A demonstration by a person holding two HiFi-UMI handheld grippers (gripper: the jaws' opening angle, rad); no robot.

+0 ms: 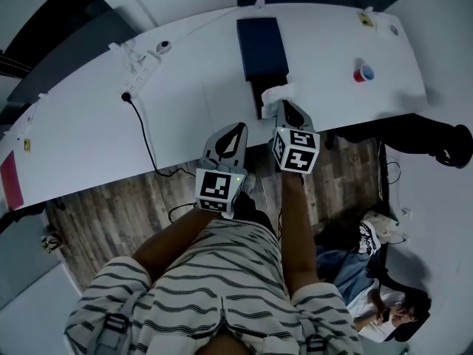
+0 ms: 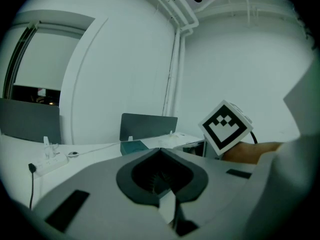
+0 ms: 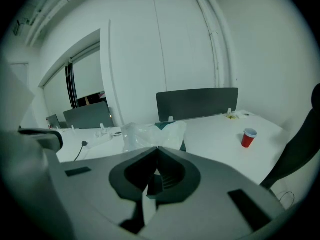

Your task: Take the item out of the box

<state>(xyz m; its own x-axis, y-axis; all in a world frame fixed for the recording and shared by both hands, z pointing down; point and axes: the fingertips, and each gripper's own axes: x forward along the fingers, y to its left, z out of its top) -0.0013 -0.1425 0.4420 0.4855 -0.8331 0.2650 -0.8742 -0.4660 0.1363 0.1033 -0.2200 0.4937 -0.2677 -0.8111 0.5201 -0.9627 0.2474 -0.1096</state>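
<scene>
since the right gripper (image 3: 157,148) pinches a crinkled clear plastic bag (image 3: 150,134), raise it straight off the dark blue box (image 1: 261,46) beneath; left gripper (image 2: 160,149) closed, empty.

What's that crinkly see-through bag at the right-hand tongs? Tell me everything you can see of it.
The plastic bag is thin film, clear to whitish, crumpled and puffed up with glossy creases; what it holds I cannot make out. The right tongs are shut on its near edge, so it bunches just beyond their tips. From the head view it shows at the near end of the dark blue box on the white table.
</scene>
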